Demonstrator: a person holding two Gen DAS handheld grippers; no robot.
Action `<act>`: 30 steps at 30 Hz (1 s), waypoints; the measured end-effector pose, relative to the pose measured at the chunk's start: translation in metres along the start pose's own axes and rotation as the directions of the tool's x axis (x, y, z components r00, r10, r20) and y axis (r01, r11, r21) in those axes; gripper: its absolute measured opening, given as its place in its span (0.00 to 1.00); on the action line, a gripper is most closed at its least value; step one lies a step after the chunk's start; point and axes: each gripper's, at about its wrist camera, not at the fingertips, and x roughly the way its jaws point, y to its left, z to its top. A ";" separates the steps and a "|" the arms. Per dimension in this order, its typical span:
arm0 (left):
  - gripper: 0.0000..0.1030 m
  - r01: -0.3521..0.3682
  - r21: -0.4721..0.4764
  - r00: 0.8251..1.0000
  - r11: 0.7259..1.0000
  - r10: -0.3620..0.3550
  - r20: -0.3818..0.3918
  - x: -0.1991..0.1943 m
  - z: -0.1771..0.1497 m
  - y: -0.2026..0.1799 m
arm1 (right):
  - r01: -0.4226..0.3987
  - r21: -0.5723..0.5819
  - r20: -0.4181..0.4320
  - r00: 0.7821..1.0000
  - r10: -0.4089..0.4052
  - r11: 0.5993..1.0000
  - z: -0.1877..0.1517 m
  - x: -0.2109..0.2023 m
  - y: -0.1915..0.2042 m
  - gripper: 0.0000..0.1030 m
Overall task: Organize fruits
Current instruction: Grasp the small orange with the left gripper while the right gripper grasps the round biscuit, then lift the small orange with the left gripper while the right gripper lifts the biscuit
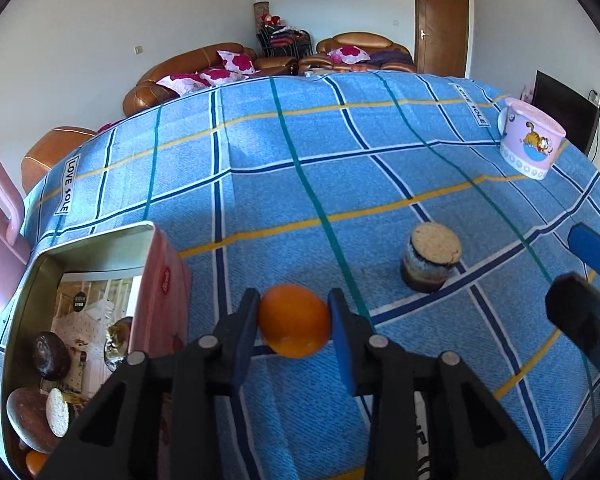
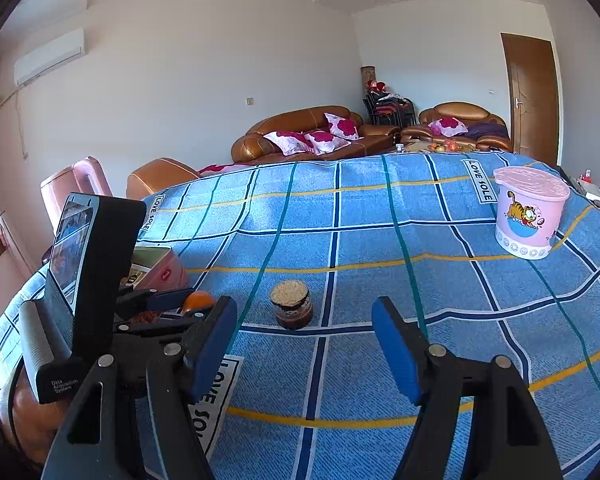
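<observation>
An orange (image 1: pixel 296 328) sits between the blue pads of my left gripper (image 1: pixel 294 300), which is shut on it, low over the blue checked cloth (image 1: pixel 300 200). Just left of it stands an open pink tin box (image 1: pixel 160 288) holding several dark round fruits and a small orange one. In the right wrist view the same orange (image 2: pixel 198 300) shows at the left in the left gripper (image 2: pixel 188 306), beside the tin (image 2: pixel 162 268). My right gripper (image 2: pixel 304 306) stands open over the cloth with nothing between its fingers.
A small dark jar with a cork lid (image 1: pixel 432 260) (image 2: pixel 291 308) stands right of the orange, beyond the right gripper. A pink cartoon-cat bucket (image 1: pixel 530 140) (image 2: pixel 528 216) stands at the far right. A pink chair (image 2: pixel 80 180) is at the table's left edge.
</observation>
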 end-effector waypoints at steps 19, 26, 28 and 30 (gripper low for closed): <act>0.34 0.084 -0.103 0.995 0.991 -0.078 0.062 -0.006 0.001 0.031 | 0.040 -0.103 -0.257 0.964 -0.065 0.994 0.021 0.094 0.018 0.57; 0.34 0.075 -0.114 0.994 0.991 -0.065 0.093 -0.012 0.000 0.033 | 0.012 -0.106 -0.291 0.956 -0.043 0.994 0.017 0.102 0.022 0.35; 0.34 0.073 -0.120 0.993 0.990 -0.061 0.102 -0.014 0.000 0.035 | -0.002 -0.089 -0.291 0.956 -0.024 0.996 0.017 0.100 0.019 0.35; 0.34 0.069 -0.119 0.992 0.991 -0.055 0.115 -0.016 -0.001 0.034 | -0.013 -0.078 -0.283 0.959 -0.009 0.997 0.017 0.096 0.018 0.35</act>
